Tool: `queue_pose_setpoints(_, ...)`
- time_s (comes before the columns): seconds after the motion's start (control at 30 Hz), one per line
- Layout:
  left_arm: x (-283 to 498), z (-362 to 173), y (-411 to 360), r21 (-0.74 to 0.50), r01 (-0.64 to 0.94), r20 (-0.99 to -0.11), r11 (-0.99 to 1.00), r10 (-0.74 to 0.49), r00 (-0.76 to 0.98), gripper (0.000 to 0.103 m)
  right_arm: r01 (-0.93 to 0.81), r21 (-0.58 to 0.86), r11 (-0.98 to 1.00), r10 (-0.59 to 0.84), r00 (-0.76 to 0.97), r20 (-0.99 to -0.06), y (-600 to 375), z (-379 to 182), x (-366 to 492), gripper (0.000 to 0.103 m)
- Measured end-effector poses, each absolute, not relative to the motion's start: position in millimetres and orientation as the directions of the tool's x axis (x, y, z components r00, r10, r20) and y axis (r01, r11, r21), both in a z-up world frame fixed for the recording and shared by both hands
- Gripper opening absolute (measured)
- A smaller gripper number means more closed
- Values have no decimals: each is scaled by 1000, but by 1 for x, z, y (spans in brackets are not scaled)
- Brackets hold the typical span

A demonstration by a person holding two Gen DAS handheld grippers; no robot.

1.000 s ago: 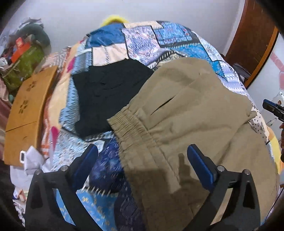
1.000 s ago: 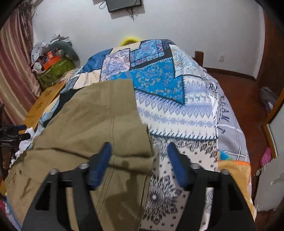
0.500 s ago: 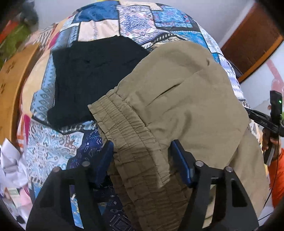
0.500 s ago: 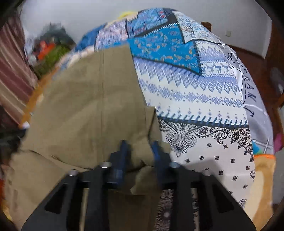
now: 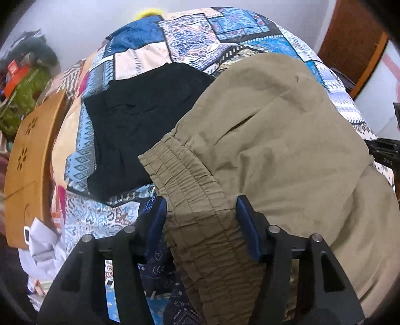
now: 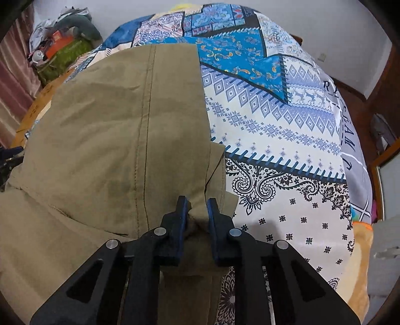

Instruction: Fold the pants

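White walls (image 6: 312,22), patchwork-covered bed (image 6: 275,120)

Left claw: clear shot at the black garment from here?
Probably not right now. The left claw is closed around the khaki pants' waistband. The black garment lies uncovered just beyond, so it would have to let go first.

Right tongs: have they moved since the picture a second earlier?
Yes. The right tongs dropped toward the patterned bedspread, which now looms larger, and closed from straddling the khaki pants edge to pinching it.
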State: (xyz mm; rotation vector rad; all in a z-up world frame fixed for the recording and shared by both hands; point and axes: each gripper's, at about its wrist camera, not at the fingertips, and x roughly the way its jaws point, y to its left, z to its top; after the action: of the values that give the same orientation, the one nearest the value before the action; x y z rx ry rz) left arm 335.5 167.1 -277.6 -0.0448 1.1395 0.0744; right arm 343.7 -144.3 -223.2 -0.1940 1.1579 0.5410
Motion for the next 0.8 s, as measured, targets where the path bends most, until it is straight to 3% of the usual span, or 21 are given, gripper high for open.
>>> queue_pose_setpoints(0.13, 327, -267, 162, 33, -84, -900, 996, 66, 432, 62, -464, 135, 875, 285, 268, -920, -144, -216, 349, 17)
queue_pose_setpoints(0.23, 321, -255, 161, 36, -71, -884, 997, 65, 463, 71, -479, 64, 875, 236, 308, -922, -138, -199, 347, 22)
queue_pose_setpoints(0.3, 319, -246, 164, 9, -66, -869, 998, 40, 493, 79, -487, 51, 872, 249, 352, -902, -137, -181, 344, 36)
queue_pose_setpoints(0.37, 320, -237, 170, -5, -87, -851, 996, 42, 523, 87, -484, 51, 874, 273, 401, -874, -139, -167, 342, 62)
queue_pose_setpoints(0.47, 329, -232, 182, -7, -130, -838, 991, 65, 542, 93, -487, 40, 873, 312, 492, -813, -140, -141, 338, 75)
queue_pose_setpoints(0.8, 378, -265, 232, -68, -278, -875, 958, 77, 478, 93, -503, 54, 863, 362, 540, -760, -106, -134, 384, 79)
